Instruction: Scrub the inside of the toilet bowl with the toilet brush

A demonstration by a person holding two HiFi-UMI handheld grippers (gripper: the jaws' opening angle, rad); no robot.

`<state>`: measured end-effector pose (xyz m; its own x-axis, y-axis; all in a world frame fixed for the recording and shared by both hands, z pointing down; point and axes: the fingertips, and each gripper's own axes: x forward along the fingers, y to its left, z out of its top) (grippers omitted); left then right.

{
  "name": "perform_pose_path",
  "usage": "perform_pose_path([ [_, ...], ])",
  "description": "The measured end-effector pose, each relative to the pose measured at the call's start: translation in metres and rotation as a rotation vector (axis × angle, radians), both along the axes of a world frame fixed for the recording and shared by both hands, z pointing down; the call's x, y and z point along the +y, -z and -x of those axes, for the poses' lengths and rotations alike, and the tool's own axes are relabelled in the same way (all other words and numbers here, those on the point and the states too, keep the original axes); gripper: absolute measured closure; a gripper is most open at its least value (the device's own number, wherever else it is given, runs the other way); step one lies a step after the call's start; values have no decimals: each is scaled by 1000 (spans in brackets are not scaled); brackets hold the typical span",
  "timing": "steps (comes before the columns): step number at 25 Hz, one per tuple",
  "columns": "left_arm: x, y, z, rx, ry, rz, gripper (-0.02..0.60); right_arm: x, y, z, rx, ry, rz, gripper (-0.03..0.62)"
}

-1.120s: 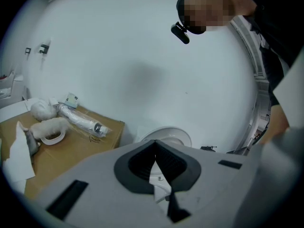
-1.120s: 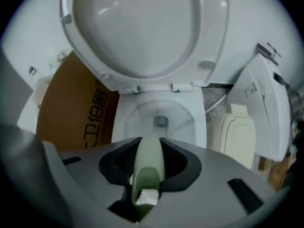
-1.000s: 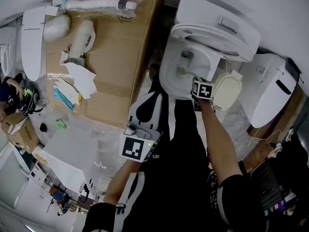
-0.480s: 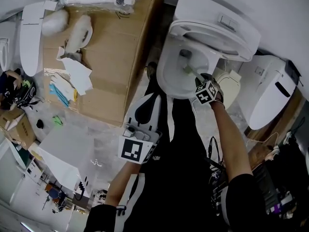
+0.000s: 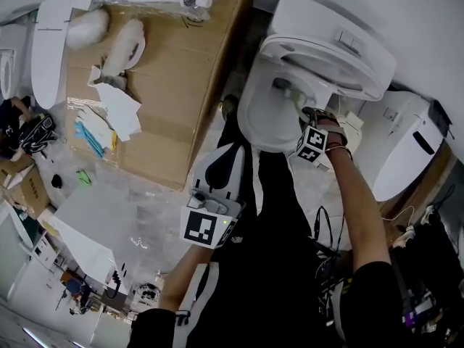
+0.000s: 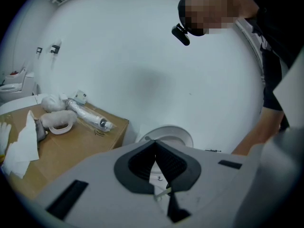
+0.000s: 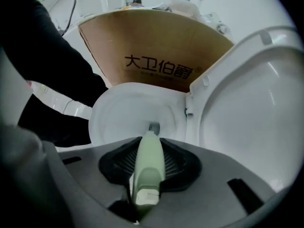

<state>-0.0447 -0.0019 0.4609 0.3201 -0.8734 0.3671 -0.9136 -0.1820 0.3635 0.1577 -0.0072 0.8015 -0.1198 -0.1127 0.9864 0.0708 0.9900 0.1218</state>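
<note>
A white toilet bowl (image 5: 264,114) stands open, its lid (image 5: 330,53) raised against the wall. My right gripper (image 5: 310,125) is at the bowl's right rim, shut on the pale green handle of the toilet brush (image 7: 148,167). The handle runs down into the bowl (image 7: 123,115), and the brush head (image 5: 284,88) sits deep near the back. My left gripper (image 5: 210,212) hangs low by the person's legs, away from the toilet, shut with nothing between its black pads (image 6: 142,163).
A brown cardboard box (image 5: 177,71) stands left of the toilet, with wrapped parts and white paper on top. Another white toilet (image 5: 402,151) is at the right. A white seat (image 5: 47,46) lies far left. The person's dark trousers fill the foreground.
My right gripper has moved slightly right and toward the rim, and the brush head has shifted further back in the bowl. The left gripper has stayed in place.
</note>
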Motion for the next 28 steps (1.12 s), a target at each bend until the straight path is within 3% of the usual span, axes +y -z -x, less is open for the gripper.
perform_pose_path([
  [8,0,1,20,9,37,0,574,5,-1,16,81,470,-82,474],
  [18,12,2,51,33,104,11,574,8,4,52,146,846,-109,473],
  [23,20,6,71,38,158,3,574,11,4,90,120,961,-116,473],
  [28,27,8,86,41,198,2,574,1,19,113,165,953,-125,473],
])
